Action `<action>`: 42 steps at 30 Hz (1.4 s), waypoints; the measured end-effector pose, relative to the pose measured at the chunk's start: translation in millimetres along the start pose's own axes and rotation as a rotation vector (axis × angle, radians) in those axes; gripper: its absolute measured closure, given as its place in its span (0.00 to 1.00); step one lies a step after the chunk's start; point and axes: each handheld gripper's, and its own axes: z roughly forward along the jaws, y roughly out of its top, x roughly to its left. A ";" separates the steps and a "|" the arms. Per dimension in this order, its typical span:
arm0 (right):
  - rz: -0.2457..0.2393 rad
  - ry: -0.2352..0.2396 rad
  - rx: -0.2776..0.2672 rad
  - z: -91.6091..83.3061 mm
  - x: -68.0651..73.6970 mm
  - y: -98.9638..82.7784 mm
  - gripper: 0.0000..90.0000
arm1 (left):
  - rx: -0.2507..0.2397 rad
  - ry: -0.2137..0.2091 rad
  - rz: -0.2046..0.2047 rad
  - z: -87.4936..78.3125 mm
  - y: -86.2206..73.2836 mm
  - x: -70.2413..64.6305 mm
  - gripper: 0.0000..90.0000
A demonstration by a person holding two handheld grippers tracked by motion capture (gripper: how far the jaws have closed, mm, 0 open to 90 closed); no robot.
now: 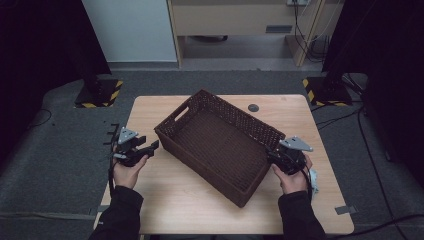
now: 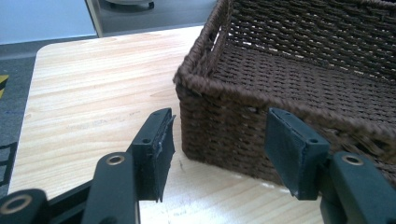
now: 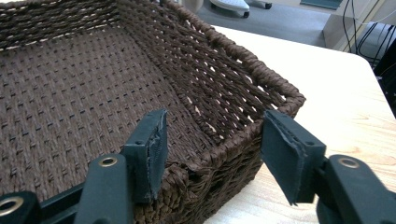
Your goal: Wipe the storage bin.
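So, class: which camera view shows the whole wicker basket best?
The high view: the entire wicker basket lies inside the frame, angled on the table. The left gripper view shows one corner; the right gripper view another corner and the floor.

Basket (image 1: 220,145): dark brown woven wicker, rough, matt, ribbed rim. Tabletop (image 1: 165,200): pale wood grain, smooth, faint sheen. Left gripper (image 2: 217,149) and right gripper (image 3: 212,154): matt black plastic jaws with brass-coloured rivets; dark rubbery pads (image 2: 159,154), worn and frayed at the edges.
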 end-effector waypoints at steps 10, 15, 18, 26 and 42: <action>-0.017 -0.033 -0.010 12.9 -6.9 3.1 0.50 | -0.013 -0.002 -0.001 19.9 12.7 5.5 0.46; -0.008 -0.006 -0.012 11.6 -9.5 3.3 0.46 | 0.002 -0.002 -0.006 36.1 17.1 9.1 0.47; -0.004 0.009 -0.030 6.9 -10.4 4.5 0.45 | 0.009 -0.016 -0.016 42.4 16.8 11.5 0.47; -0.004 0.085 -0.041 -12.9 -1.9 4.5 0.40 | 0.008 -0.048 -0.021 30.8 9.5 2.8 0.55; -0.019 0.096 0.009 -3.3 0.9 -1.9 0.59 | 0.067 -0.080 -0.003 28.8 6.3 2.9 0.65</action>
